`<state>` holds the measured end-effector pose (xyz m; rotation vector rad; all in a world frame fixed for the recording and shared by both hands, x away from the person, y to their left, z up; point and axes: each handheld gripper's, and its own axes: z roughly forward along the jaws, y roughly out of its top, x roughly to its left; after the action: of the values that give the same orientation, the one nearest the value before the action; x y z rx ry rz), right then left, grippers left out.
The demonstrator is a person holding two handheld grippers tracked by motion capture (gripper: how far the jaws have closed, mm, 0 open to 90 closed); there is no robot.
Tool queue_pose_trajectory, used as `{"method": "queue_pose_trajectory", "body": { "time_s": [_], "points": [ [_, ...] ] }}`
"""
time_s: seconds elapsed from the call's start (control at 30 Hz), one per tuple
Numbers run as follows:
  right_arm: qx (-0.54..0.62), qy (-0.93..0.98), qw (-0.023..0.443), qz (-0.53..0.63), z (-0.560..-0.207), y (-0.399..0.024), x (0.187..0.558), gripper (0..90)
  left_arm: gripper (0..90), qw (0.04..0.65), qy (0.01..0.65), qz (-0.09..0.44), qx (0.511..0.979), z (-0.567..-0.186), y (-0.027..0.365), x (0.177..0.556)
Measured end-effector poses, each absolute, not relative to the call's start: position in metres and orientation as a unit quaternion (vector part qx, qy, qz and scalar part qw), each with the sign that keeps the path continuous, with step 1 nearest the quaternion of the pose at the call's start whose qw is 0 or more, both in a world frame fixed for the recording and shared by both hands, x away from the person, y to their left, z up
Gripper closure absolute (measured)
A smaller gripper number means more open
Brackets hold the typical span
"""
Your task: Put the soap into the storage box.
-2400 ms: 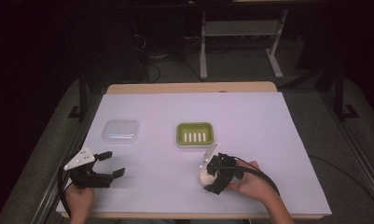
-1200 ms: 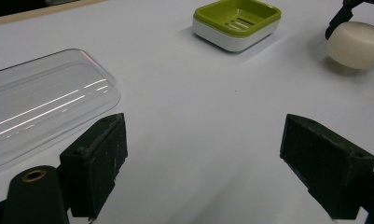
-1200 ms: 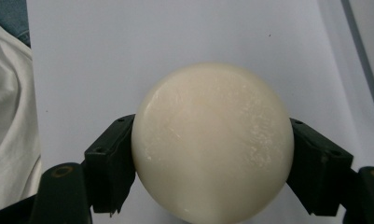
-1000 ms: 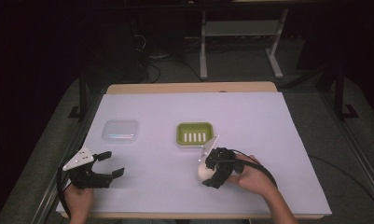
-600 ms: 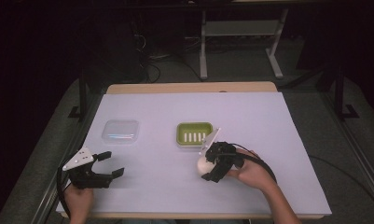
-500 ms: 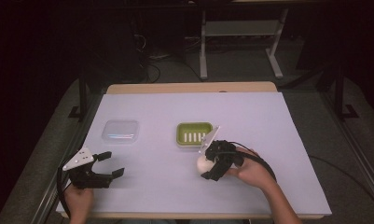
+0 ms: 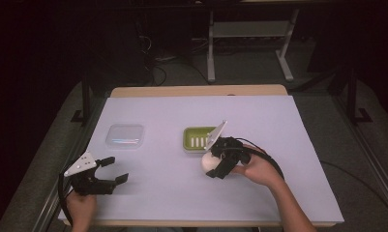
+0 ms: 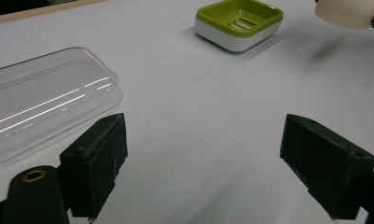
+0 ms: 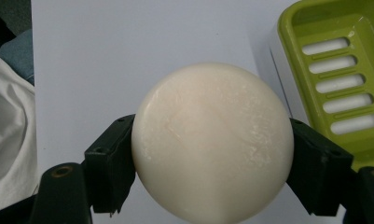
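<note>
The right gripper (image 7: pixel 216 163), clamping the soap (image 9: pixel 211 140), has drifted up beside the dish (image 7: pixel 199 139), likely to drop it in; the left gripper (image 7: pixel 115 170) idles open near the tabletop's front-left corner.

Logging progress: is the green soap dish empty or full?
Empty: the green soap dish shows bare slots; the soap sits in the right gripper.

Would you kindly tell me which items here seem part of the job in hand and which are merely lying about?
Probably in play:
- round soap bar, clamped in the right gripper
- green soap dish, empty, just beside it

Lying about, for now:
- clear plastic lid, flat on the table
- left gripper, open, holding nothing
</note>
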<state>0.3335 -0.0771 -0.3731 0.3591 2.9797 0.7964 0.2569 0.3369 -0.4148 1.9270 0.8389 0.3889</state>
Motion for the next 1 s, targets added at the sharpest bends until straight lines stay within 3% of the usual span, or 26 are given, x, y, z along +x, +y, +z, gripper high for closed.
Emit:
{"method": "queue_pose_trajectory", "body": {
  "time_s": [1.0],
  "points": [
    [0.115, 0.956, 0.013, 0.270, -0.353, -0.066, 0.365, 24.2, 14.5, 0.480, 0.345, 0.158, 0.791, -0.414, 0.336, 0.257]
  ]
}}
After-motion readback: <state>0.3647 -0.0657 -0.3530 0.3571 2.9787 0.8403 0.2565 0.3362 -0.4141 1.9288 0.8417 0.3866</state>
